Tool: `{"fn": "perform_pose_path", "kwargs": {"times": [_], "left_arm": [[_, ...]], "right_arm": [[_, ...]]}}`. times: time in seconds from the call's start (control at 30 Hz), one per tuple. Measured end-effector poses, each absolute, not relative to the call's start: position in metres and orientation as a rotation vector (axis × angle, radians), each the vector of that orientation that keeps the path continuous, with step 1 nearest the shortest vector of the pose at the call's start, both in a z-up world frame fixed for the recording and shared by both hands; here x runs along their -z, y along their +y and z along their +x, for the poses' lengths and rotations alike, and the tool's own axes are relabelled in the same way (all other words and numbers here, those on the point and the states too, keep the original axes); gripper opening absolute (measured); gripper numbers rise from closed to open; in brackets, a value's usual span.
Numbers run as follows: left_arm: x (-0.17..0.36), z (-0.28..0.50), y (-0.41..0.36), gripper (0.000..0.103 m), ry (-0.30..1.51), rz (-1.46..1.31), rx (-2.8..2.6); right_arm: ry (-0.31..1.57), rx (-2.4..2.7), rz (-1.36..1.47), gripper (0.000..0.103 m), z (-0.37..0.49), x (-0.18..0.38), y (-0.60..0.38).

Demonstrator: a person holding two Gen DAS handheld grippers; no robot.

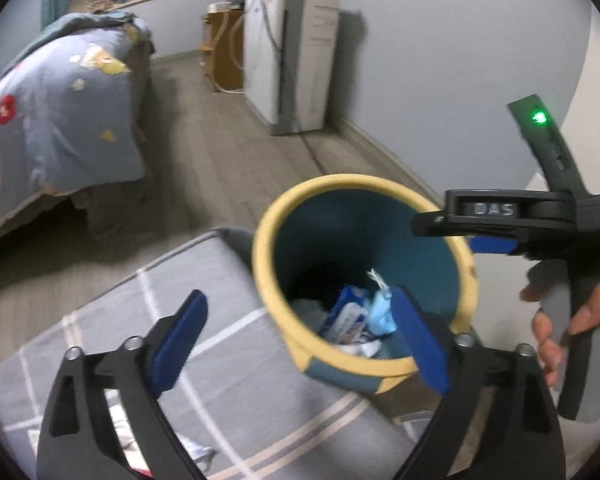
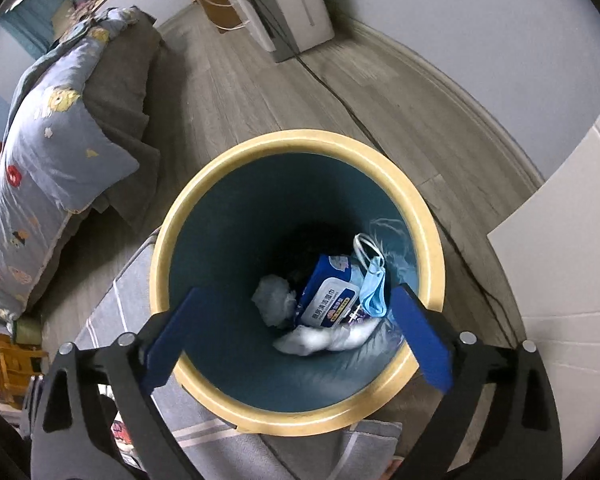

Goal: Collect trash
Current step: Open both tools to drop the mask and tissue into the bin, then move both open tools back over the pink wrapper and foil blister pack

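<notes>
- The right gripper [image 2: 300, 340] hangs over the mouth of the bin [image 2: 432, 240], fingers spread wide and empty; no earlier picture is given.
- Straight below, between the fingertips, the right wrist view shows the trash at the bottom: a blue wipes pack [image 2: 328, 296], a crumpled tissue [image 2: 272, 300], a face mask [image 2: 374, 288] against the wall by the right finger, and white paper [image 2: 324, 340] nearest the camera.
- The left gripper [image 1: 300, 340] is also released, gripping nothing. Its right finger [image 1: 420, 344] overlaps the bin [image 1: 380, 184] rim; its left finger sits over a grey checked mat [image 1: 220, 340].
- Only the left wrist view shows the right gripper [image 1: 480, 220] from the side, above the bin's far rim, and the hand [image 1: 572, 320] squeezing its handle.
- Only the left wrist view shows the bin's outer wall.
- Both views show a bed [image 1: 52, 112] beyond the left finger.
</notes>
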State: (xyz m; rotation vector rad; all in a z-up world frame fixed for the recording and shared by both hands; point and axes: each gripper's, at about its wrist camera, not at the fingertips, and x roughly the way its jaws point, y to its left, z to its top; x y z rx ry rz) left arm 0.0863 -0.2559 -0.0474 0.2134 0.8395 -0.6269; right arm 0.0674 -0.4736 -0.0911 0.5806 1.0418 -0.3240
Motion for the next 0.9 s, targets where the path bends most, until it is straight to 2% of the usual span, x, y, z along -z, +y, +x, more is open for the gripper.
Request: {"fn": "perform_pose_path", "kwargs": {"times": [0.27,0.57,0.9], "left_arm": [[0.027,0.078,-0.190,0.095,0.847,0.210,0.490],[-0.007,0.060,-0.078,0.096,0.843,0.150,0.301],[-0.025,0.015,0.021,0.097,0.844,-0.014,0.171]], "right_arm": [[1.046,0.334,0.464,0.097,0.070,0.077,-0.444],[1.024,0.263,0.357,0.097,0.074,0.049,-0.397],[0.835,0.137,0.215,0.097,0.025,-0.044,-0.288]]}}
